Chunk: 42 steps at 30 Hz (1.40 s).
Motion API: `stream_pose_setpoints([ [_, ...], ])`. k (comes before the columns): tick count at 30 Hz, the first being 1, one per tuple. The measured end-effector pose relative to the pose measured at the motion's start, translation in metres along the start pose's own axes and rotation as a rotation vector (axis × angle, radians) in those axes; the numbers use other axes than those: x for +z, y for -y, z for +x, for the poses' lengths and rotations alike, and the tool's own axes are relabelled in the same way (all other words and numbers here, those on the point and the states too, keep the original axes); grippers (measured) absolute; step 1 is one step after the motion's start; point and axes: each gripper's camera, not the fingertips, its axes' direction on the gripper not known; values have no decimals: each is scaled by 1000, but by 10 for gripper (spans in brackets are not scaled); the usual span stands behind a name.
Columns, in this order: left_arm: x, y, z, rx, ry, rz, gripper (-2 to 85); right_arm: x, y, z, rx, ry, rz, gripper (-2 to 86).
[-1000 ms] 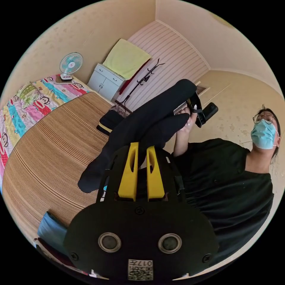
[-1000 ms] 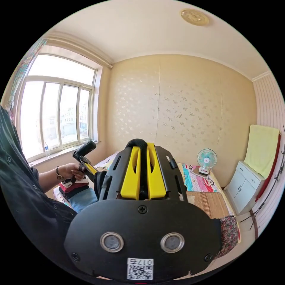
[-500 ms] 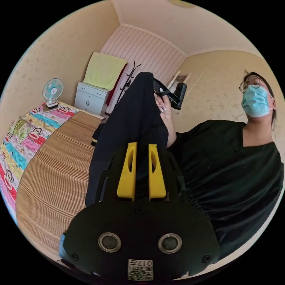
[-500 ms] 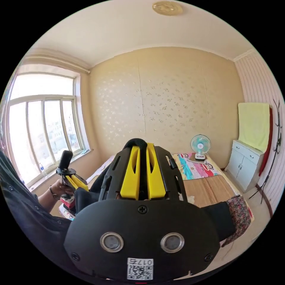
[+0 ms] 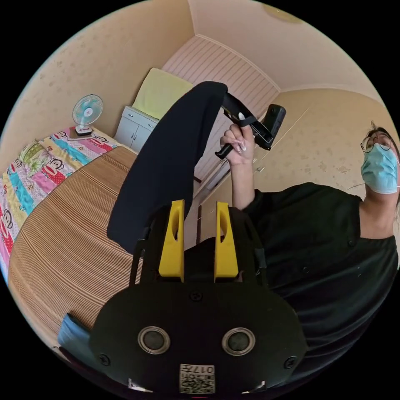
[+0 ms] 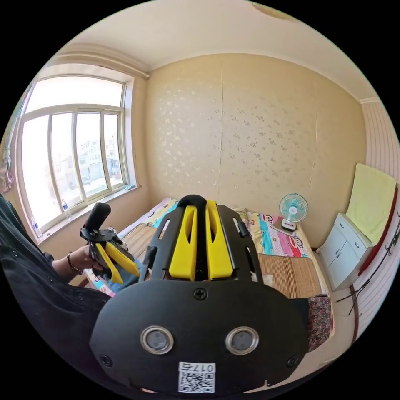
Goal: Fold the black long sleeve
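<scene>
The black long sleeve point(image 5: 166, 166) hangs in the air as a long dark drape above the bed. Its top end is clamped in my right gripper point(image 5: 225, 100), which a raised hand point(image 5: 237, 143) holds high. In the right gripper view the yellow jaws of that right gripper point(image 6: 199, 204) are shut, with the black long sleeve point(image 6: 192, 199) bulging out at their tips. My left gripper point(image 5: 200, 206) is open with nothing between its jaws, and the hanging cloth passes just left of it. The left gripper point(image 6: 123, 278) also appears low at the left in the right gripper view, jaws spread.
A striped woven mat point(image 5: 66, 233) covers the bed, with a colourful cartoon sheet point(image 5: 37, 166) and a small fan point(image 5: 86, 112) beyond. A white cabinet point(image 5: 135, 129) with a yellow-green towel point(image 5: 160, 89) stands by the wall. Folded blue cloth point(image 5: 71, 333) lies near me. The person point(image 5: 325, 250) stands close on the right.
My left gripper has opened and let go of the black long sleeve, which now hangs from the right gripper alone. The right gripper stays shut and raised.
</scene>
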Motion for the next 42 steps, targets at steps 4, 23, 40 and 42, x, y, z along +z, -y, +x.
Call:
stream_pose_setpoints([
  [4,28,16,39,54,38,73,124,-7,22,-25,-40,-70,-10,40],
  [23,43,14,83,-123,406,230,46,-7,54,-37,183,83,-248,36],
  [40,-110,26,175,242,111,497,38,-174,-23,63,132,517,47,32],
  [42,-117,34,187,246,87,518,39,-201,-40,83,202,592,174,29],
])
